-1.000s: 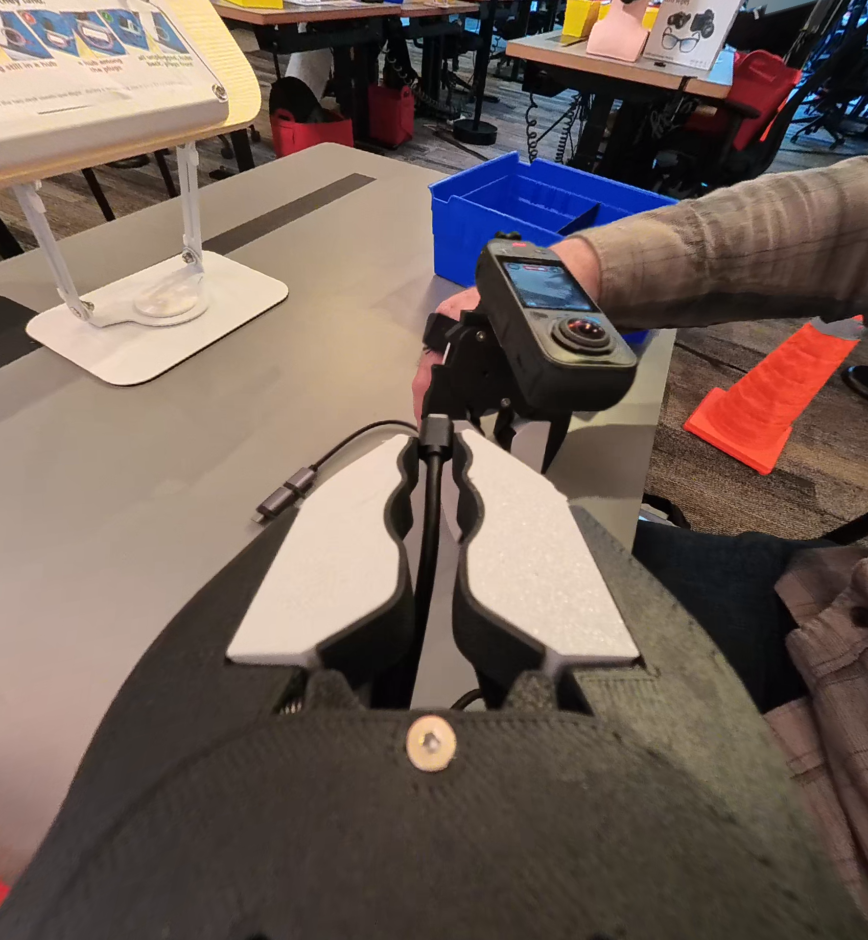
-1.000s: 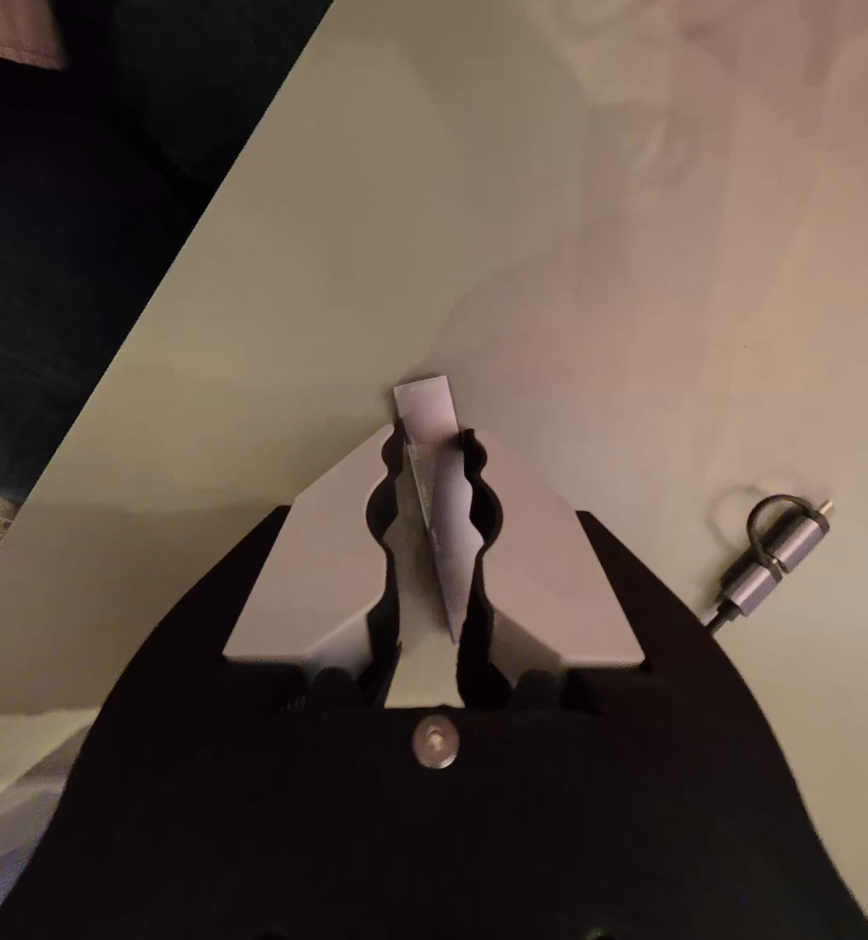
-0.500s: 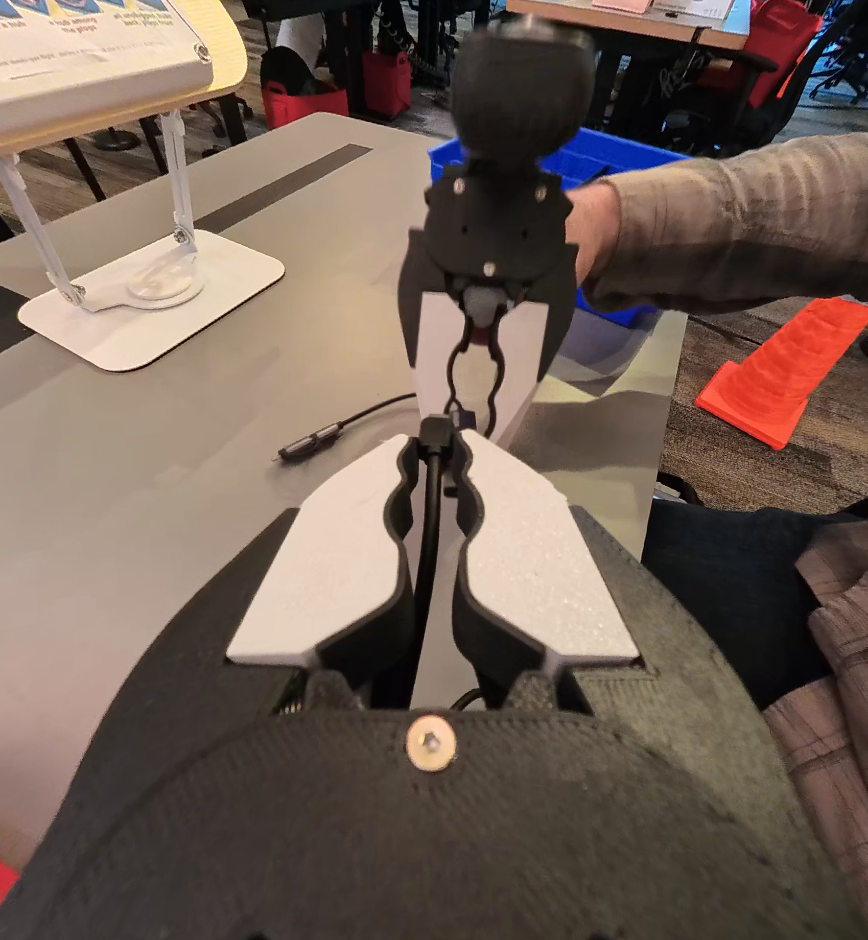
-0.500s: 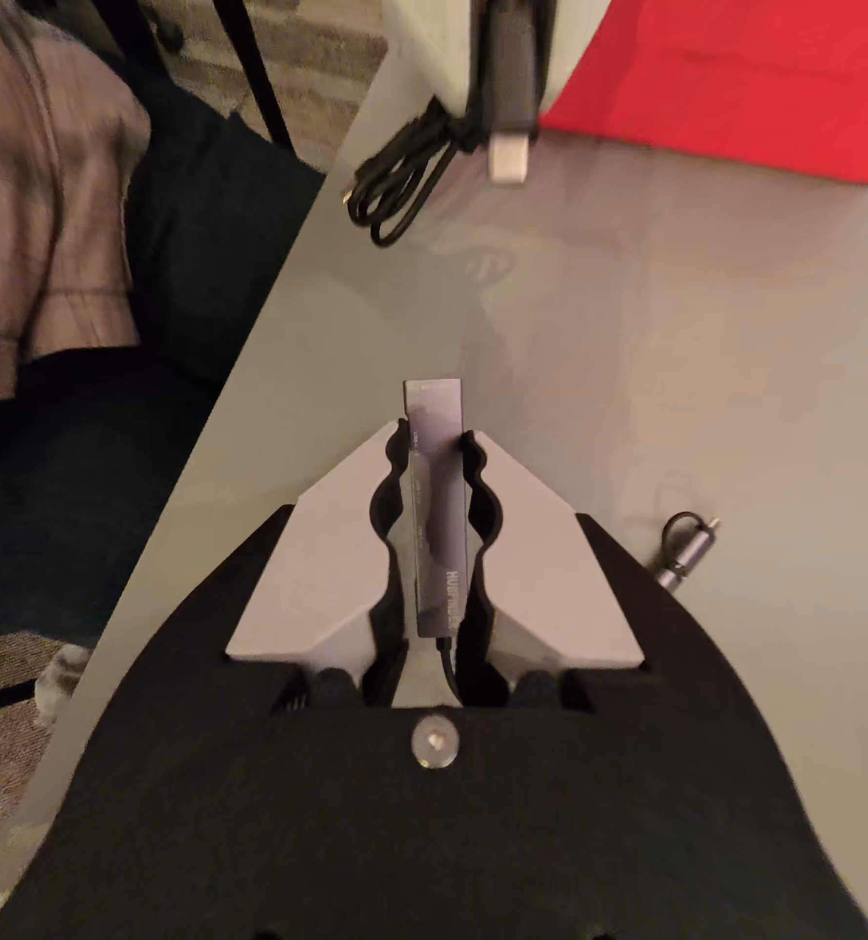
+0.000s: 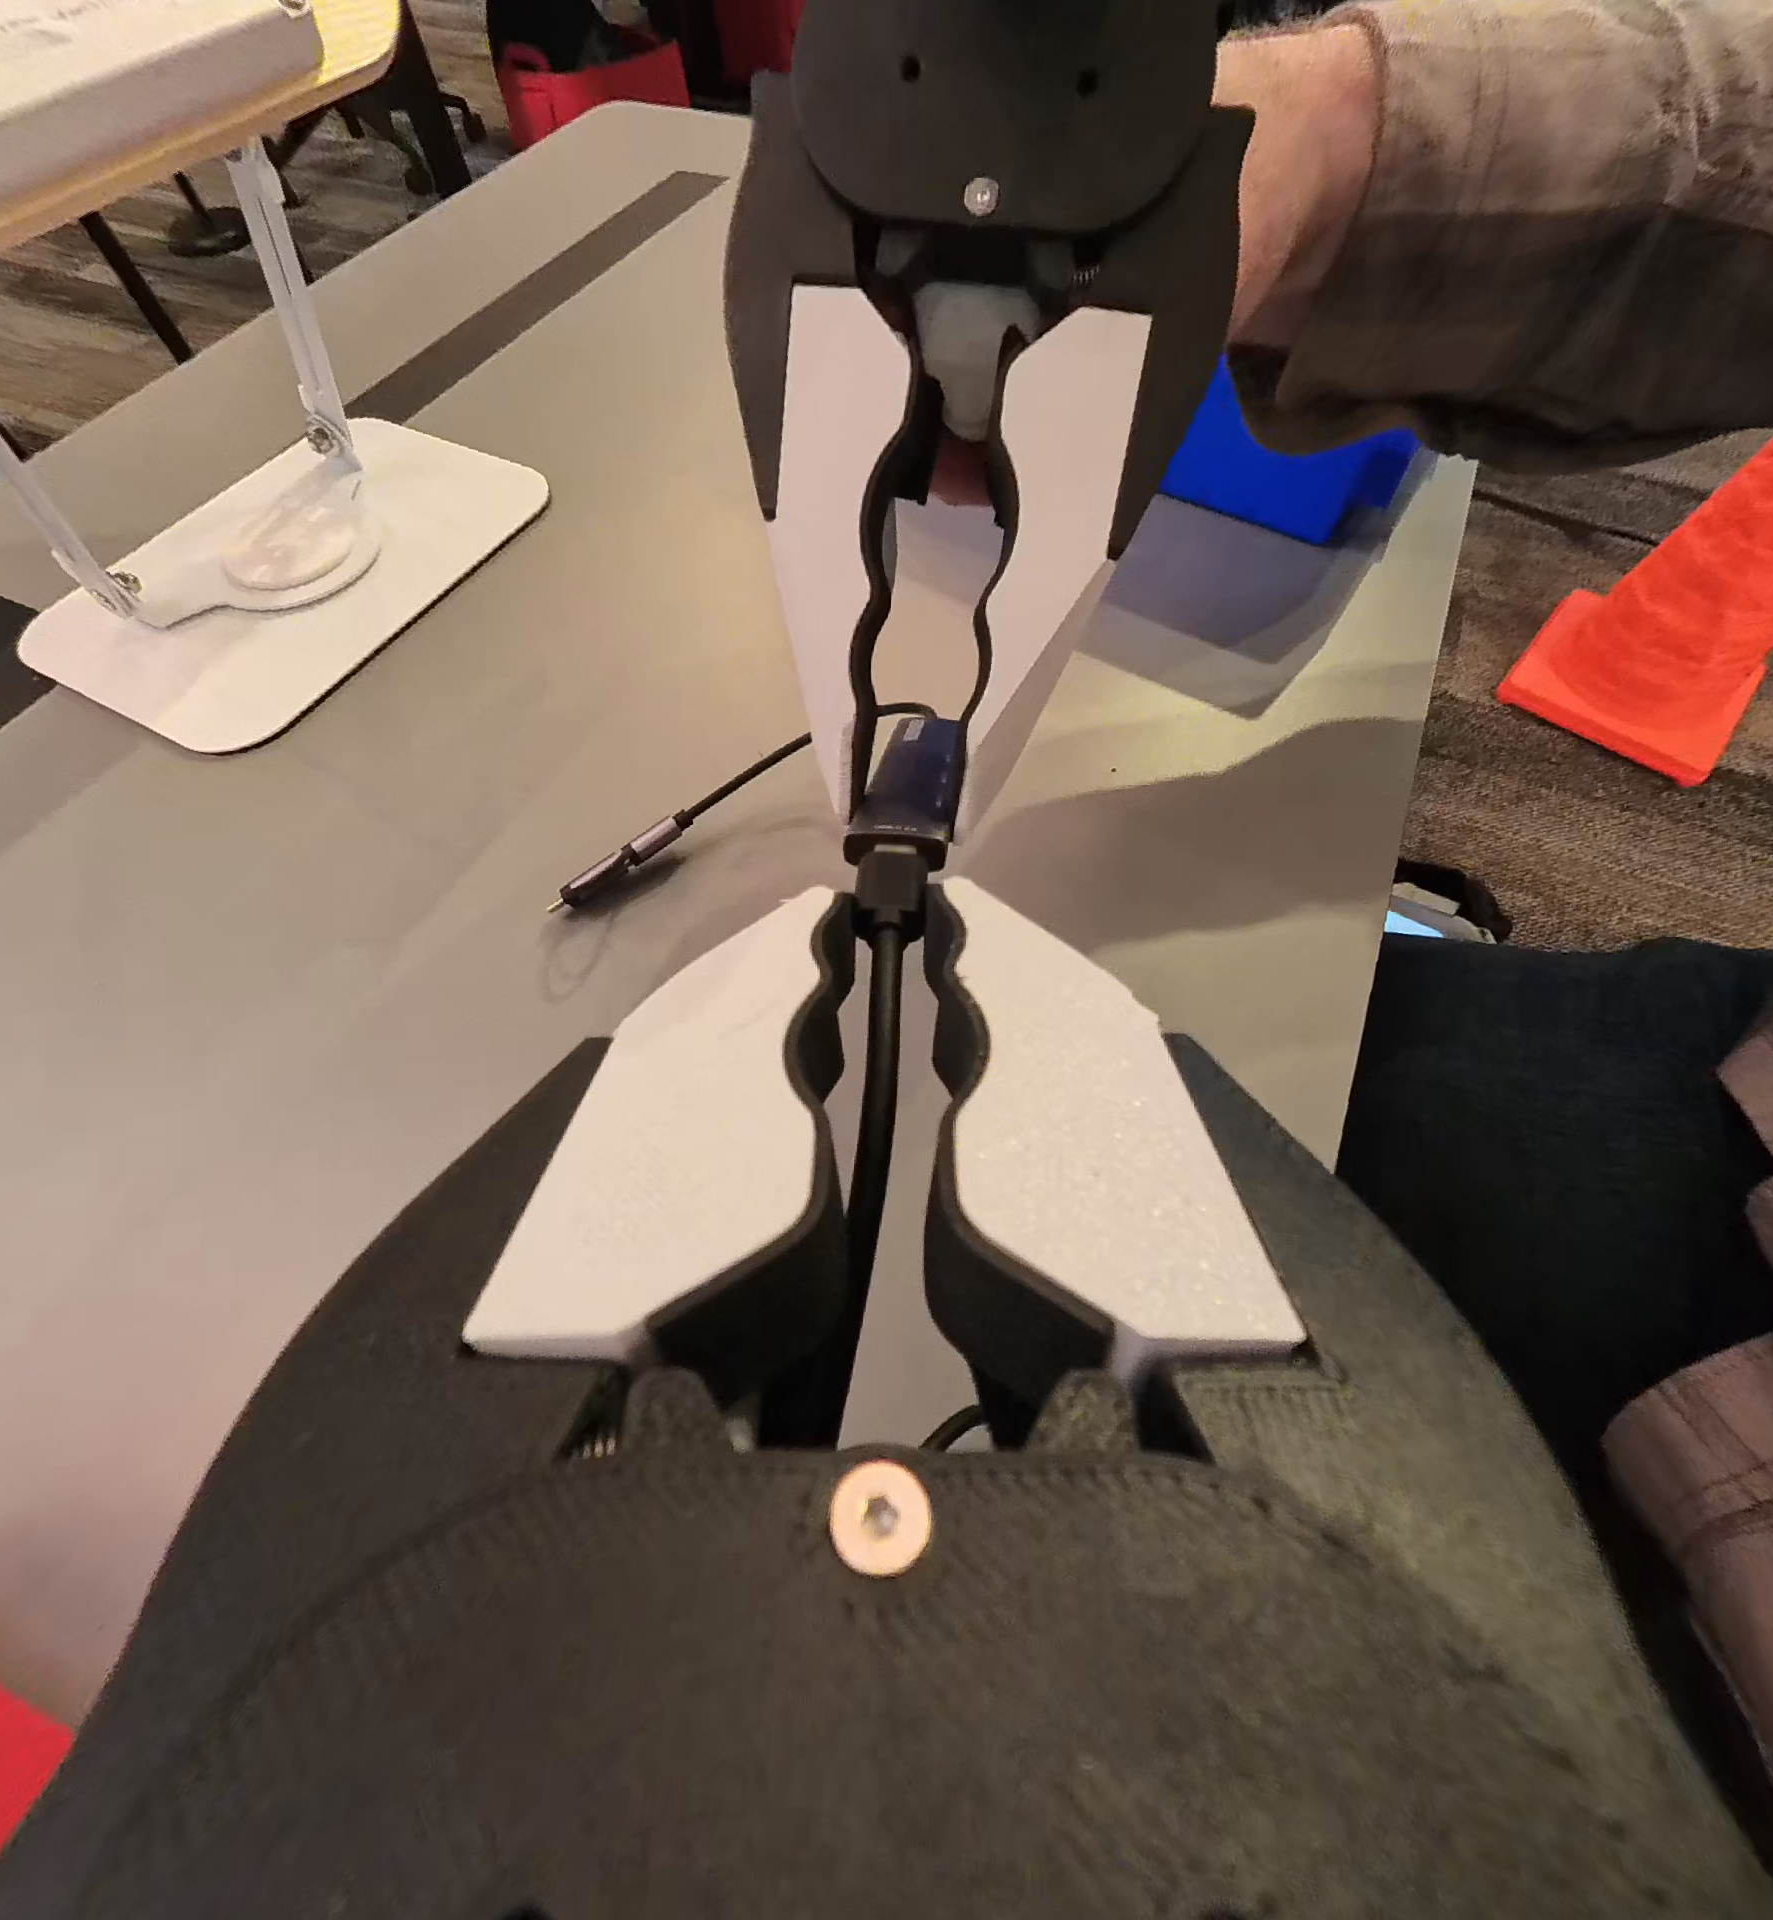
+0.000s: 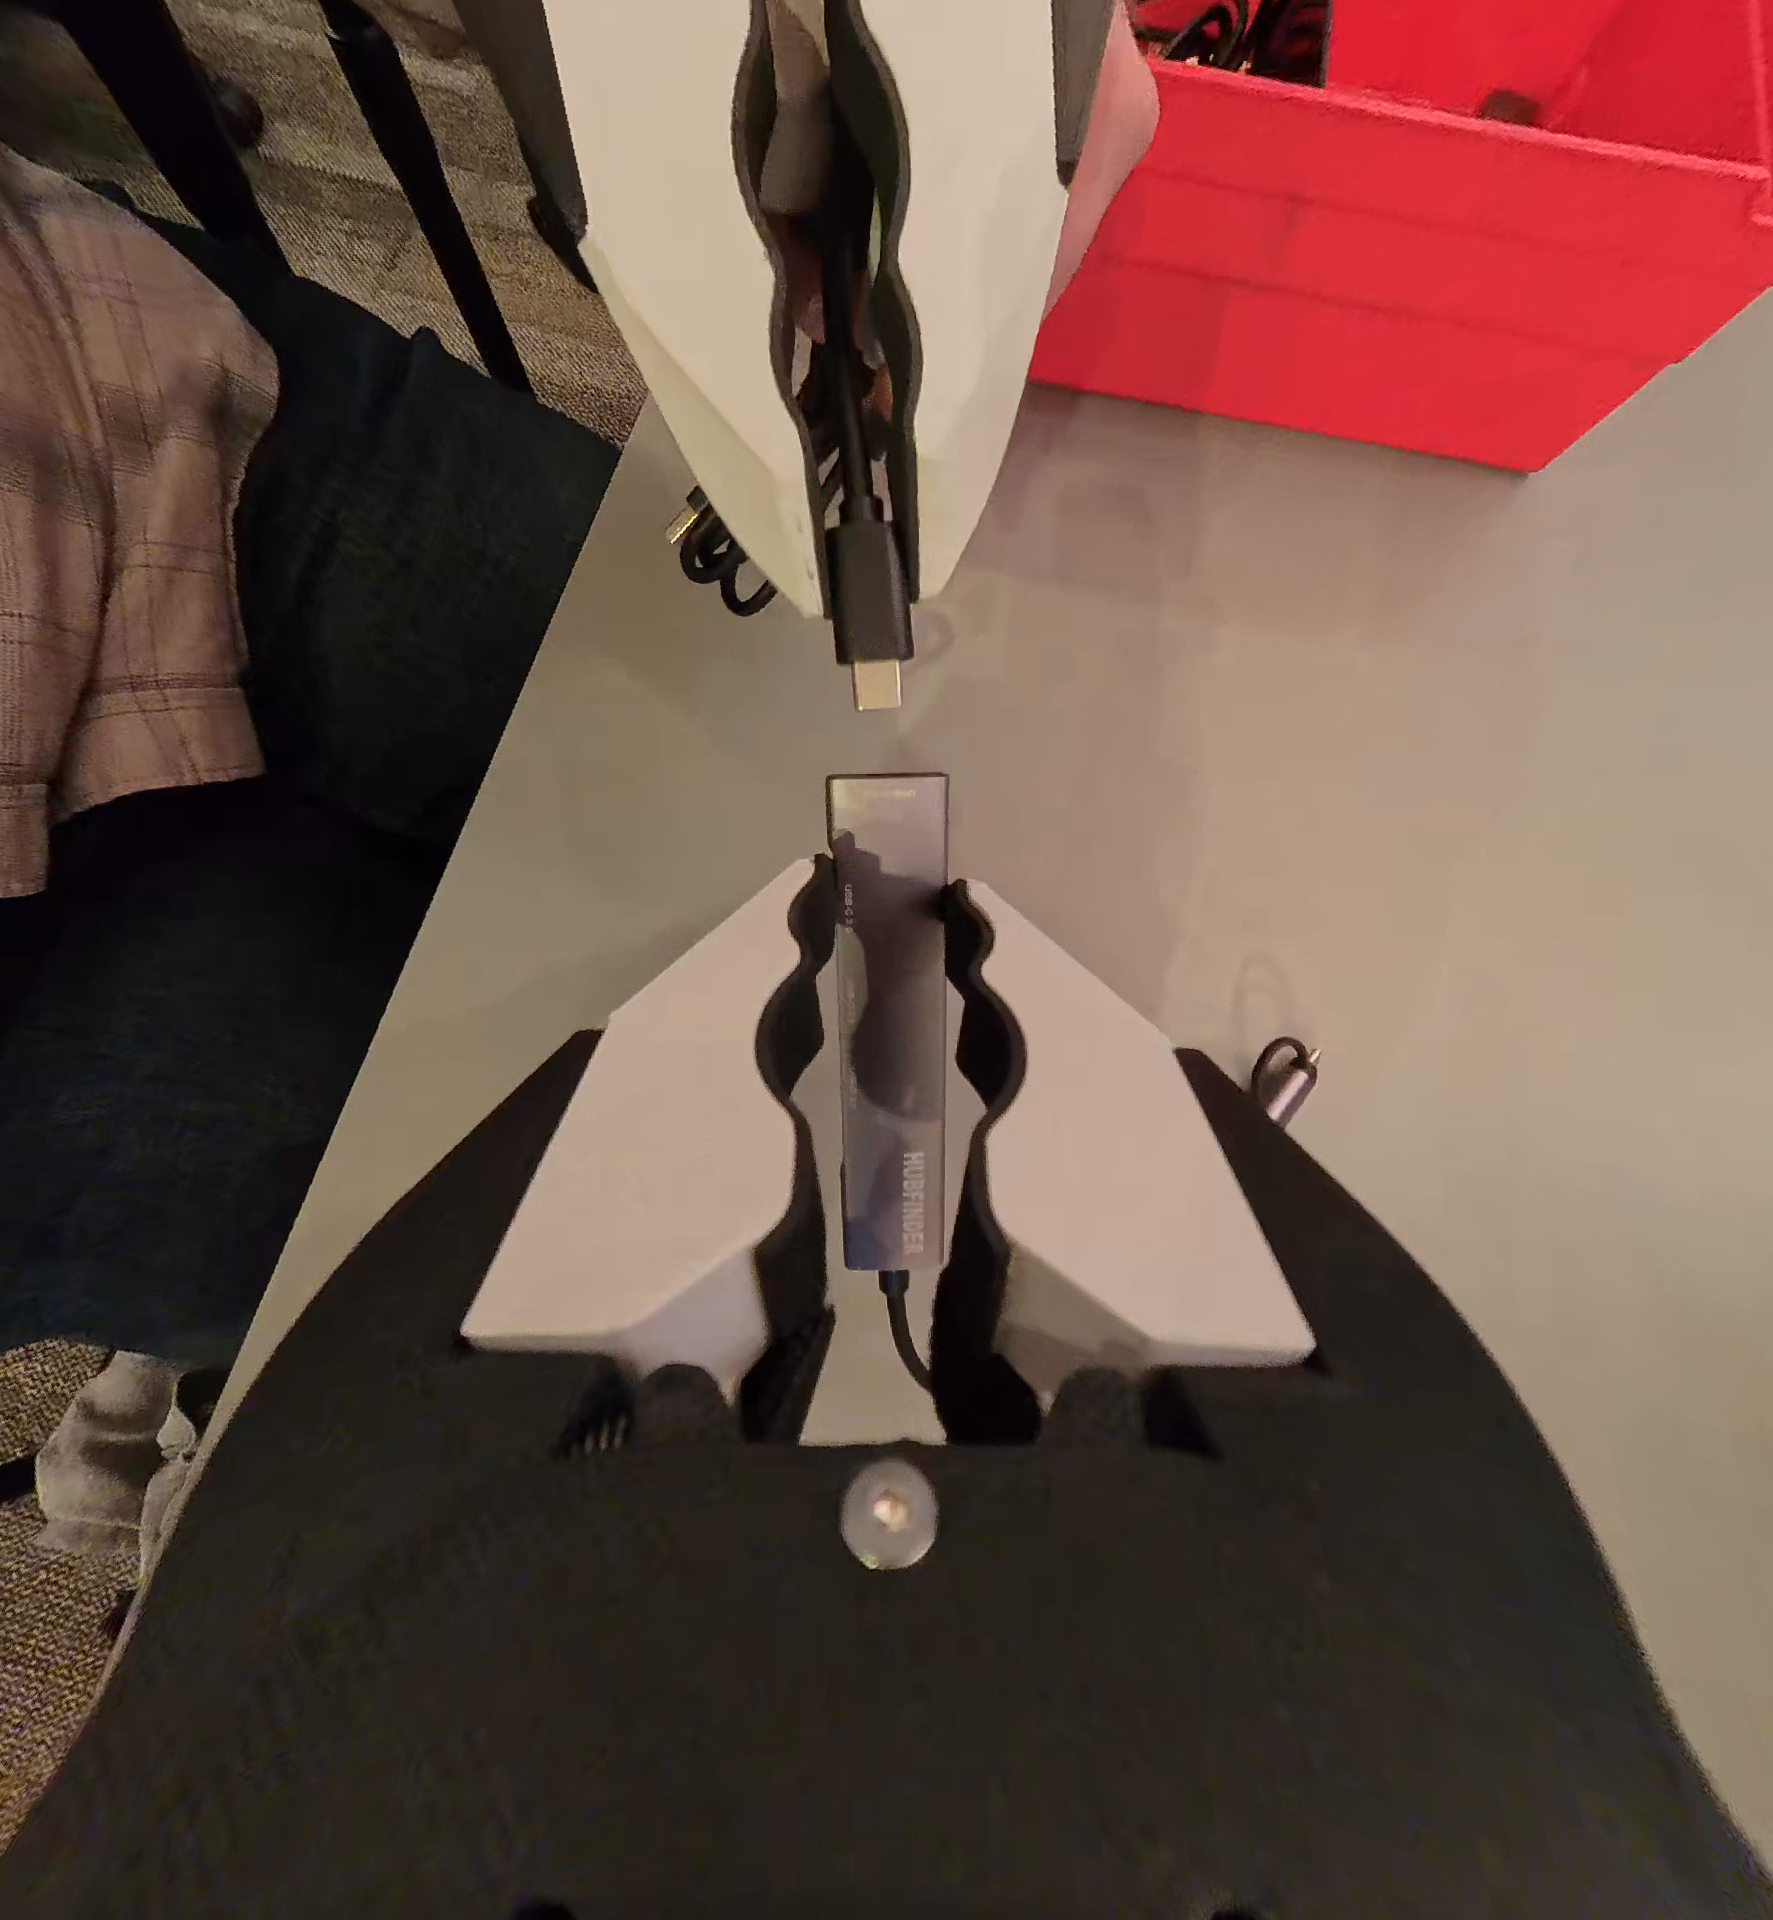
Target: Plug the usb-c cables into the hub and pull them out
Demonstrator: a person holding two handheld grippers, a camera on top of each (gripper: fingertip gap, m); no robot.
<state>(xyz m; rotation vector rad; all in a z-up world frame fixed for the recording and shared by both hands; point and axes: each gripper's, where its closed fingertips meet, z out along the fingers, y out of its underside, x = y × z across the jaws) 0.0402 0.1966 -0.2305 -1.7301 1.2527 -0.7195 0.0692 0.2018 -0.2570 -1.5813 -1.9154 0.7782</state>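
The left gripper (image 5: 887,902) pinches a black usb-c cable (image 5: 877,1060) narrowly, plug (image 6: 869,613) just short of the hub (image 6: 890,997), which the right gripper (image 6: 887,891) clamps above the bench (image 5: 238,1018).

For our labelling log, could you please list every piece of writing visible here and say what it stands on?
I do not copy wording; places only.
Slim grey metal hub in the right gripper: bold white lettering near its cable end, small print along one edge.
White instruction board on its stand: a printed line, too blurred to read.
Black USB-C cable plug in the left gripper: none visible.
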